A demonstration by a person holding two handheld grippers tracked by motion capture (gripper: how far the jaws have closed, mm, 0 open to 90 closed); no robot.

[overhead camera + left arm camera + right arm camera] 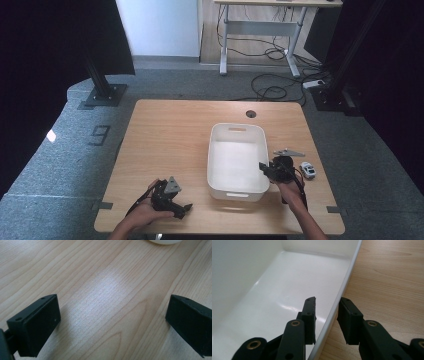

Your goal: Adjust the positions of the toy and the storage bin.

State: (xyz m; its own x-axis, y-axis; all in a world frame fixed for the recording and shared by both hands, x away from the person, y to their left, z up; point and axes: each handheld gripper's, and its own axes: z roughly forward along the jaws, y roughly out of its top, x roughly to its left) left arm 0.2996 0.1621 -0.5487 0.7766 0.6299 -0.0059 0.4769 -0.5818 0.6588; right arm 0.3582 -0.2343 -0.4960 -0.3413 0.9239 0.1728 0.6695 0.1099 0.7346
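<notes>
Jaws of the right gripper (326,320) straddle the long right wall of the white plastic bin (342,292), one inside the bin and one outside over the table. The log-near closure fits the look: they are drawn in about as far as they go and pinch the thin rim, though in the right gripper view a narrow gap seems to remain on the outer side. In the high view this gripper (265,169) sits right of centre in the lower half of the frame, at the bin's (235,137) right edge near its near corner, with the person's right hand (289,186) behind it. Just right of the hand, a small white toy car (308,170) lies on the wooden table (170,130).

The left gripper (186,206) rests at the lower left of the table, well apart from the bin. In the left gripper view its jaws stand wide apart over bare wood, gripping nothing (113,322).
</notes>
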